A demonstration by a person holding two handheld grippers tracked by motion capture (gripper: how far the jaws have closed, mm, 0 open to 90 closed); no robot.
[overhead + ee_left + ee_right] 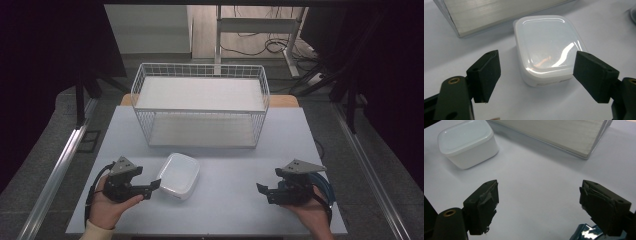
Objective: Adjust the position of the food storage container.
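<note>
A white lidded plastic box (178, 175) rests on the pale table, just in front of a white wire rack (200, 104) with two shelves. My left gripper (153, 189) is held at the table's front left, pointing at the box, with its jaws wide and apart from it. In the left gripper view the box (547, 52) lies just beyond the black pads (486, 75), which do not touch it. My right gripper (262, 191) is held at the front right, open and empty, with the box (467, 142) far off to its left.
The wire rack's lower shelf (564, 135) stands at the table's back half. Bare tabletop (230, 180) lies between the two grippers. A desk frame and cables (270, 45) stand on the floor beyond the table.
</note>
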